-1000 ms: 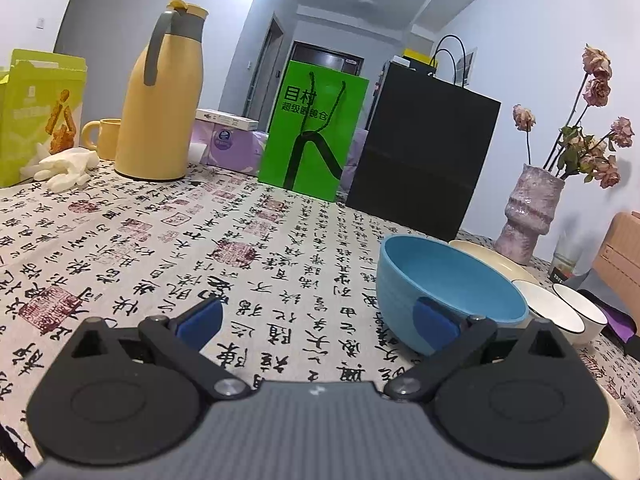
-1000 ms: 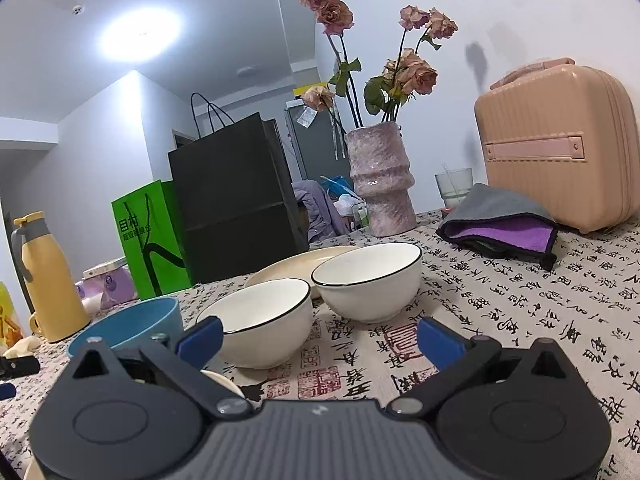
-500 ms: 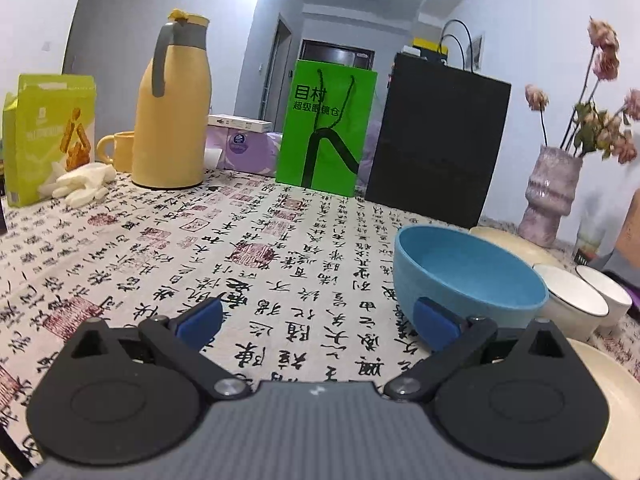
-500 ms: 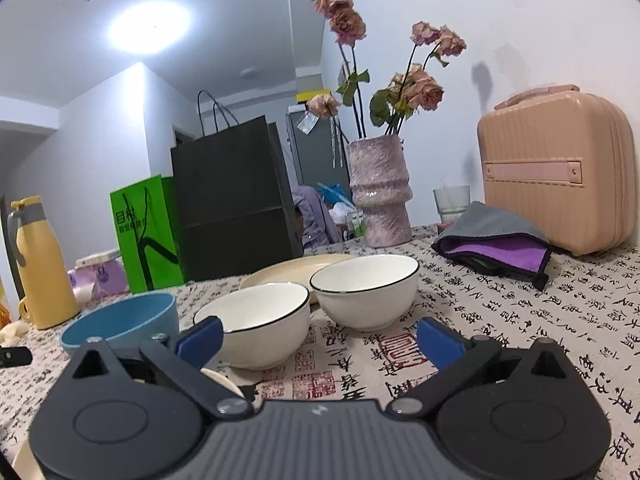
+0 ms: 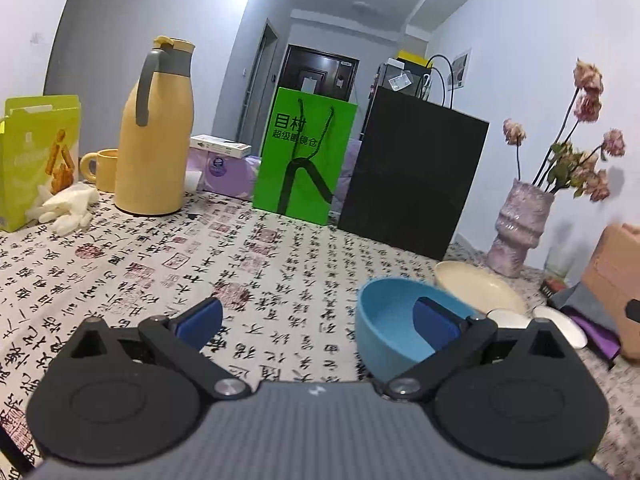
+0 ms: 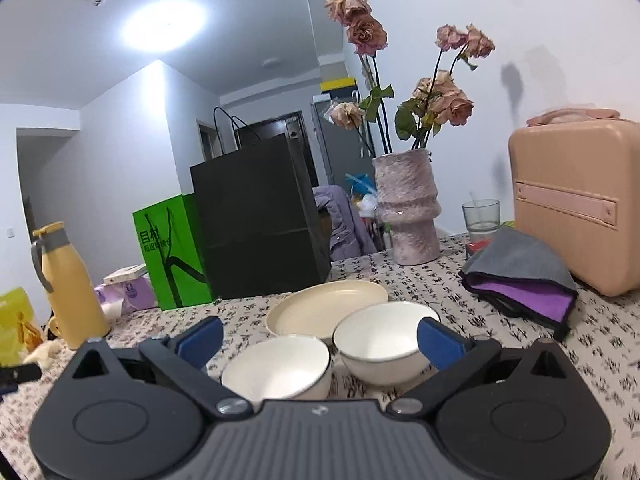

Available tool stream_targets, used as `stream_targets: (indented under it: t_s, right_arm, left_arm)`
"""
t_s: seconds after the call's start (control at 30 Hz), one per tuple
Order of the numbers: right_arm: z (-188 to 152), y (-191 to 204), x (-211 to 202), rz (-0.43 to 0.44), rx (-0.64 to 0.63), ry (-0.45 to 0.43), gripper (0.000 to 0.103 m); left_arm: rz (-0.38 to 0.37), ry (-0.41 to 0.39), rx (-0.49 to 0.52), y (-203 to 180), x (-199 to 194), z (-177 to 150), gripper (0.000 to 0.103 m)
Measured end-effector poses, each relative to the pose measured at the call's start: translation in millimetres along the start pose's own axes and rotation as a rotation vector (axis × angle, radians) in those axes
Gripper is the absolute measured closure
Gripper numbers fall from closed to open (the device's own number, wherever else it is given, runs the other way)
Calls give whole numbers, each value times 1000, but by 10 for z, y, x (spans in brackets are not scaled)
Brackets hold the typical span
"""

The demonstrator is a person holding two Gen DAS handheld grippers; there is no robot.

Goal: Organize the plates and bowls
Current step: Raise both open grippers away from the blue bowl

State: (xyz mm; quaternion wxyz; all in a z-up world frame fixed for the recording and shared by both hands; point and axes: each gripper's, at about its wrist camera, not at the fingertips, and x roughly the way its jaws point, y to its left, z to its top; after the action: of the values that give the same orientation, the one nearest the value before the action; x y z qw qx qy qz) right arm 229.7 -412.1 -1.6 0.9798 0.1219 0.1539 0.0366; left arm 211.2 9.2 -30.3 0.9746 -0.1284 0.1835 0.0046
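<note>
Left gripper (image 5: 316, 322) spread wide, nothing between its blue pads; blue bowl (image 5: 394, 320) at lower right of frame, the right pad overlapping its inside. Right gripper (image 6: 320, 334) also spread wide and holding nothing; two white bowls (image 6: 280, 372) side by side at lower centre, cream plate (image 6: 324, 312) just behind them. All on the calligraphy tablecloth (image 5: 168, 264). Black bag (image 6: 256, 216) mid-frame behind.
</note>
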Motion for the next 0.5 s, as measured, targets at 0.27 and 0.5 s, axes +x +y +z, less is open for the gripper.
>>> stream_targets:
  t_s: [0.27, 0.5]
  right_arm:
    - [510, 95, 284, 89, -49, 77, 0]
    - [770, 181, 528, 139, -30, 119, 0]
  left_arm:
    - [-10, -14, -30, -66, -38, 288, 0]
    - [-8, -1, -67, -122, 49, 502, 0]
